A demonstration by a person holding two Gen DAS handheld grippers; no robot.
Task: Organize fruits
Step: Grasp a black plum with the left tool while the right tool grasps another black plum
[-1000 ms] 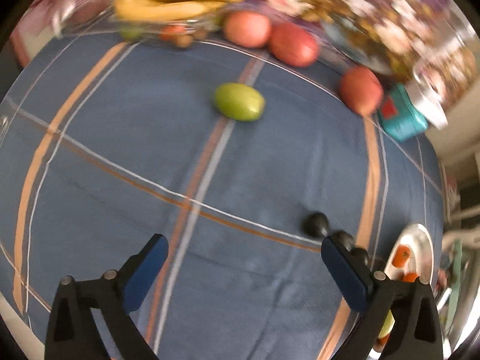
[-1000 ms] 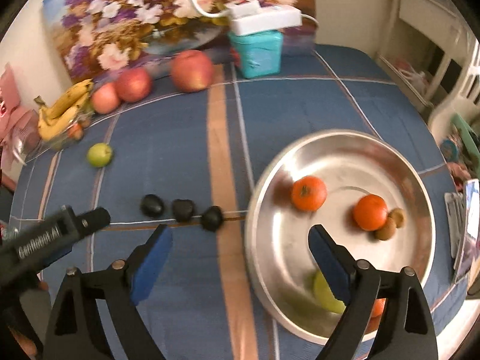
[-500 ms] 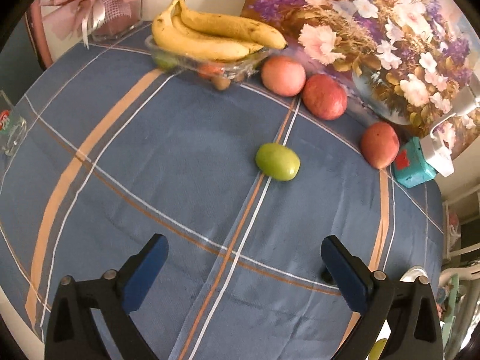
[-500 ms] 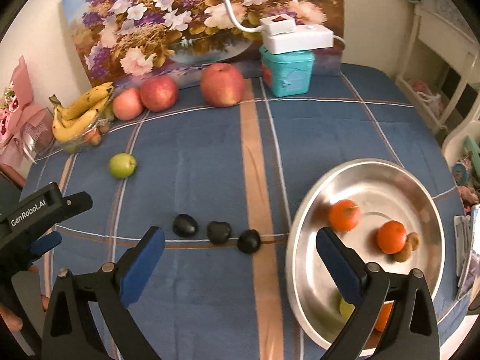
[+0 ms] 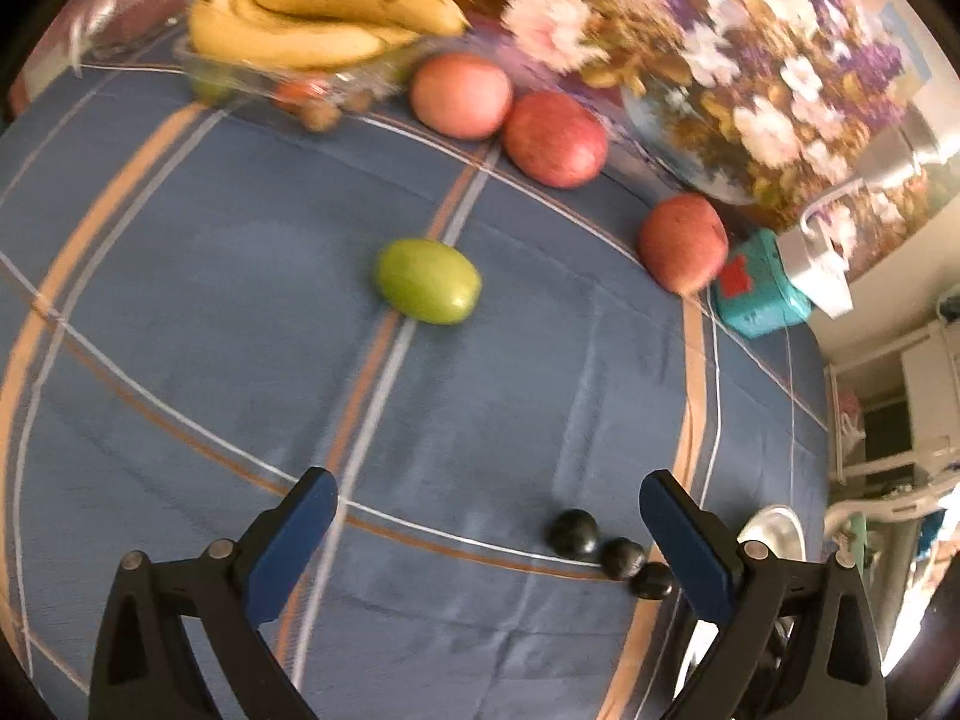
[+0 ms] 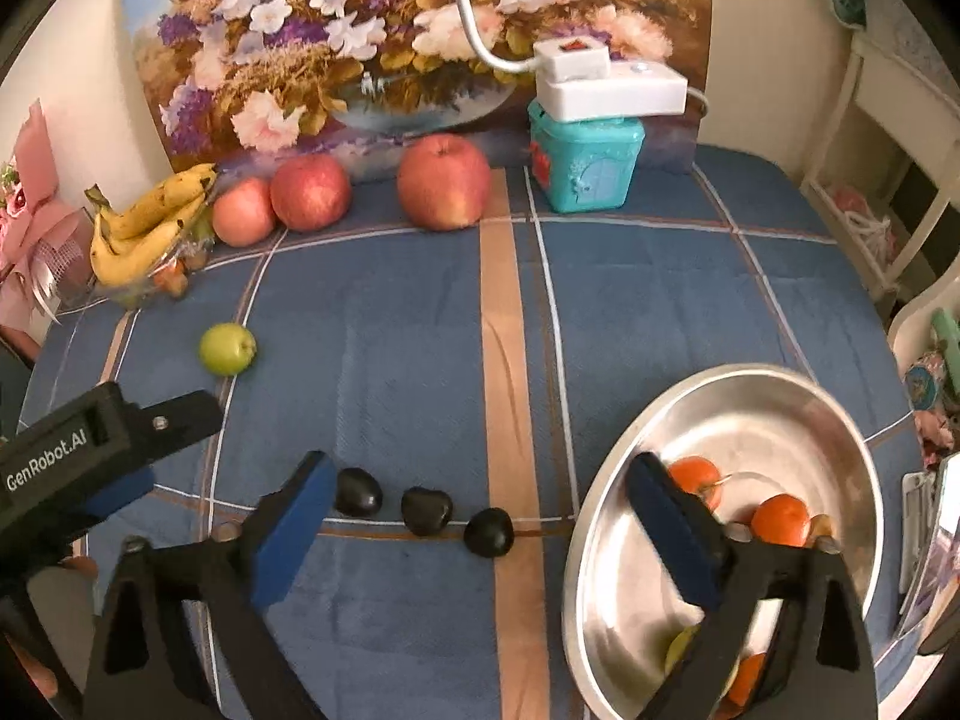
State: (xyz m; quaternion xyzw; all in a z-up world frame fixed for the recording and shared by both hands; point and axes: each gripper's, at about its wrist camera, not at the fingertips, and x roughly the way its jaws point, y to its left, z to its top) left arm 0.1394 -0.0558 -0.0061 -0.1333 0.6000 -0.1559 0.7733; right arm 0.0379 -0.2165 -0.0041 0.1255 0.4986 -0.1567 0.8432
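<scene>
A green fruit [image 5: 427, 281] lies alone on the blue plaid tablecloth, ahead of my open, empty left gripper [image 5: 483, 534]; it also shows in the right wrist view [image 6: 227, 348]. Three dark plums [image 6: 425, 510] lie in a row near my open, empty right gripper [image 6: 480, 516]; in the left wrist view the plums [image 5: 606, 546] sit by the right finger. A steel bowl [image 6: 606, 540] at the right holds oranges [image 6: 779, 519] and other small fruit. Three red apples [image 6: 443, 181] and bananas [image 6: 144, 228] stand at the back.
A flower painting [image 6: 390, 42] leans against the back wall. A teal box [image 6: 582, 165] with a white lamp base [image 6: 606, 87] on top stands at the back right. A pink gift bag [image 6: 36, 240] is at the far left. The left gripper's body [image 6: 90, 456] shows at left.
The left gripper has moved closer to the green fruit and swung so the plums show again. The right gripper has pulled back and up, leaving the bowl at the right.
</scene>
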